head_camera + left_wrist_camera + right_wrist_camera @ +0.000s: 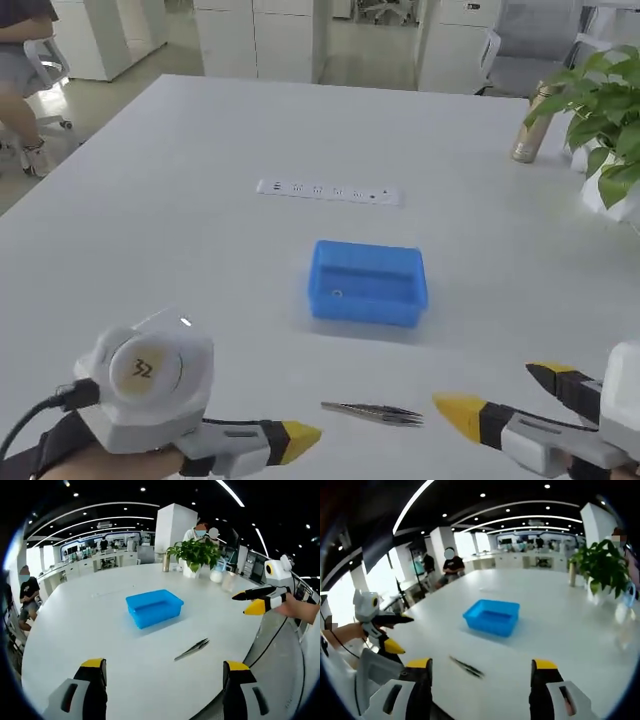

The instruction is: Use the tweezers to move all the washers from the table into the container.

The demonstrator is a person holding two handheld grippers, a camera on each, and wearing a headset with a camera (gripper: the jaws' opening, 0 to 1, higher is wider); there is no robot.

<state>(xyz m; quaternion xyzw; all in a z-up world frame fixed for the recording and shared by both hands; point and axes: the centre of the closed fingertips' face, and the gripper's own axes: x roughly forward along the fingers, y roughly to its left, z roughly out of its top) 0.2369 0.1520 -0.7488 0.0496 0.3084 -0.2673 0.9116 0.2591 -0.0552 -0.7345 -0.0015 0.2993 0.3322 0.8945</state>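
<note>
One pair of tweezers [372, 411] lies on the table [200, 150] between the grippers, nearer than the one blue container [367, 283]. It looks like slim, stiff, light, likely slippery metal; I'd pinch it mid-length, across both arms. The left gripper [164, 665] and right gripper [482, 664] stand spread wide, empty. One small ring, maybe a washer [337, 294], sits in the container; any on the table are too small to tell.

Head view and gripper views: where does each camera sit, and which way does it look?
Head view: on the person's head, looking down at the blue rectangular plastic container; left claw and right claw show at the bottom.
Left gripper view: on the left claw, looking along its open jaws; the right claw shows on the right.
Right gripper view: on the right claw, likewise; the left claw shows on the left.
Shared: all hold the container and thin metal tweezers.
</note>
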